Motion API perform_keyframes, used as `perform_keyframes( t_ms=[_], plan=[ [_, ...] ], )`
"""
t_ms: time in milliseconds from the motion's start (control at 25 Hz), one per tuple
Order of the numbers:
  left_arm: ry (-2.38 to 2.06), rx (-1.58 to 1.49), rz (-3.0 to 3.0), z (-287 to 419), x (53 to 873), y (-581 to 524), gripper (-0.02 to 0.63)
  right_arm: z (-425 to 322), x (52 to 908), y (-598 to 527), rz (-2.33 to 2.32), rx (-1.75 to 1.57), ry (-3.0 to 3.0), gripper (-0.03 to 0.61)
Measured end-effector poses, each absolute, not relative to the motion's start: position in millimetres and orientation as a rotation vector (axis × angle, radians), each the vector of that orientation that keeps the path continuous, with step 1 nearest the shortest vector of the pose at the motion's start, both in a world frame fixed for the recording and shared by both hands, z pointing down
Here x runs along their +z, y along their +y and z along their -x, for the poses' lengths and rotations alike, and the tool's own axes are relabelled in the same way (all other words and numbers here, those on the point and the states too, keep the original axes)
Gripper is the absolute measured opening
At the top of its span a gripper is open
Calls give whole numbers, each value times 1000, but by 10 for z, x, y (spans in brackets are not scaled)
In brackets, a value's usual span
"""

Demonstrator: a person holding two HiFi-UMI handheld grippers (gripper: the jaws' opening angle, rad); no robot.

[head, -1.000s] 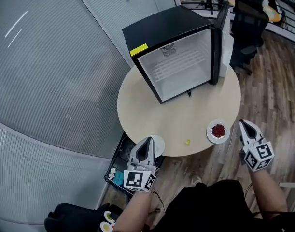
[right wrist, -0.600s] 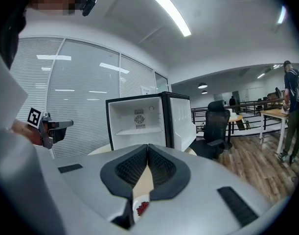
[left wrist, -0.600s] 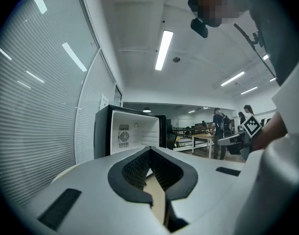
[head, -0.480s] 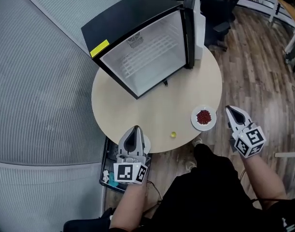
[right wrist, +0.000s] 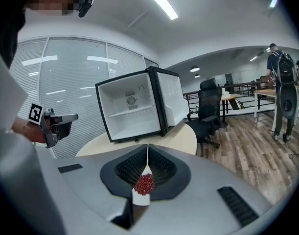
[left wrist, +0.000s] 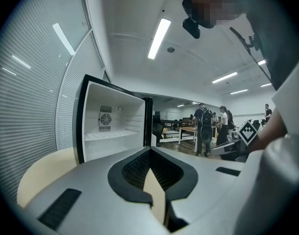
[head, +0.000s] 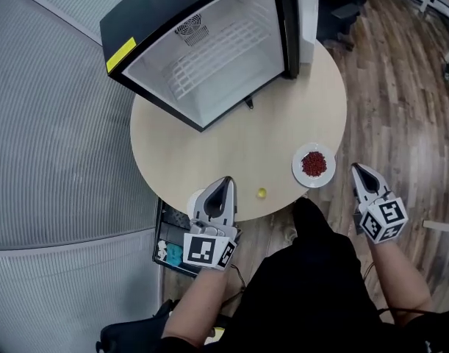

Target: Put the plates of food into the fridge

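**Head view:** The black fridge stands at the far side of the round bench. Its open front faces the person and its door is swung out at the right. Inside is only a white wire shelf. A round plate of red food lies flat near the bench's right edge. The right hand-held gripper is just beside it, off the bench. The left hand-held gripper hangs over a second plate at the near edge, whose contents are hidden. A small yellow bit lies between the two plates.

**Left gripper view:** The left hand-held gripper has its jaws closed on nothing. The fridge stands ahead to the left.

**Right gripper view:** The right hand-held gripper is closed and empty. The plate shows beyond its jaws, with the open fridge behind.
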State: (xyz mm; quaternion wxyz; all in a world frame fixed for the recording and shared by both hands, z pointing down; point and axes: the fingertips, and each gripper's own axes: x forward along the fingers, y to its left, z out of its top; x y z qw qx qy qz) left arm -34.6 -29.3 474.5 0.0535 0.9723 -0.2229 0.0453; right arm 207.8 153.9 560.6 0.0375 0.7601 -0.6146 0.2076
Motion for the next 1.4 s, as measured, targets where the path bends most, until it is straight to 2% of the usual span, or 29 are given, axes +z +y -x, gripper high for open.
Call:
perform_keyframes(
  t_ms=[200,320,480,960,1400],
  plan=[
    [-628,164,-2978,109,4917,-308,6,-2164,6052,1594,-2319,765,-1832,18],
    [-613,199,-2970,-6,5070,-371,6,-2190,6298,1588,-2302,890,-1838,119],
    [-619,249,-2953,-160,5294,-485,6,-2215,6640,1536,-2274,1037,-1834,181],
    [-585,338,-2930,-381,5712,-643,6,-2209,7353,1436,-2310,1322,-1777,197],
    [-584,381,-2908,-402,5861,-684,6,-2179,7665,1356,-2309,1538,-1765,196]
  ],
)
